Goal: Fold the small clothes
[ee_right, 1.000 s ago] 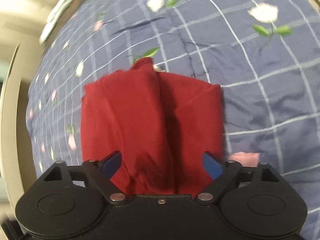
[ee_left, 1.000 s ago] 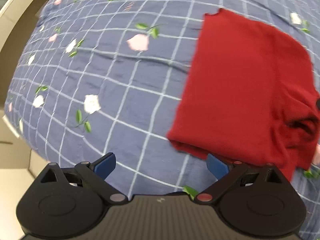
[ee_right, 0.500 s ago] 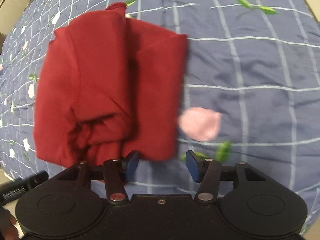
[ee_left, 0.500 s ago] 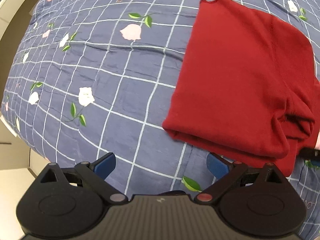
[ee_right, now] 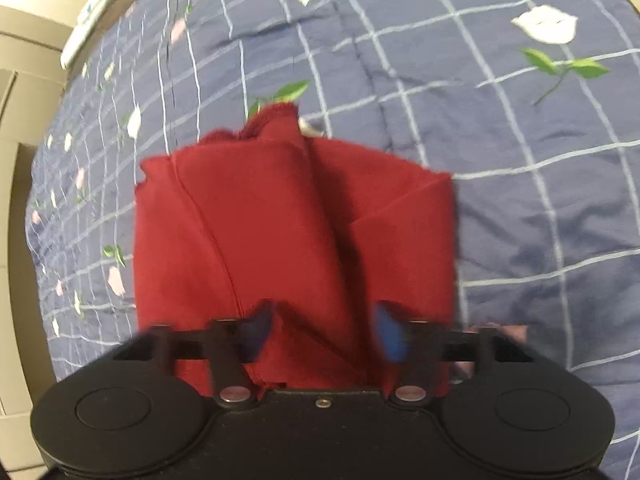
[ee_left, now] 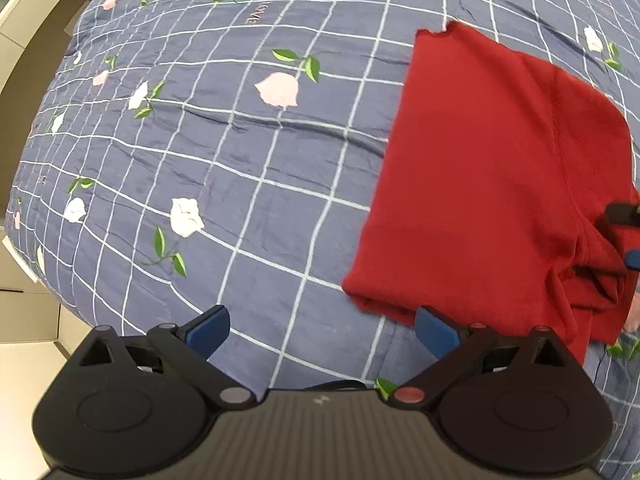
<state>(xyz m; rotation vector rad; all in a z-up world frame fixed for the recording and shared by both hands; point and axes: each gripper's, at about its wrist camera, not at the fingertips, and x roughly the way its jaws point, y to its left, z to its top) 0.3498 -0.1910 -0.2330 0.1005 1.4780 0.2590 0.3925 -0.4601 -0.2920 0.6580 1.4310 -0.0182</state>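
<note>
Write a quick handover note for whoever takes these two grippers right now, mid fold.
Left gripper: open, empty, over the quilt beside the red garment's near left corner.
Right gripper: open, blurred, fingers either side of the garment's bunched near edge; not closed on it.
Garment: lies on the quilt, folded into a rough rectangle.
Done: sides folded in.
Left: probably grip the near edge and fold it away, then flatten the bunched part.

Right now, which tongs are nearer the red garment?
Right. The right tongs sit over the red garment, fingers open astride its near folds. The left tongs are open over the quilt, only their right finger reaching its corner.
</note>
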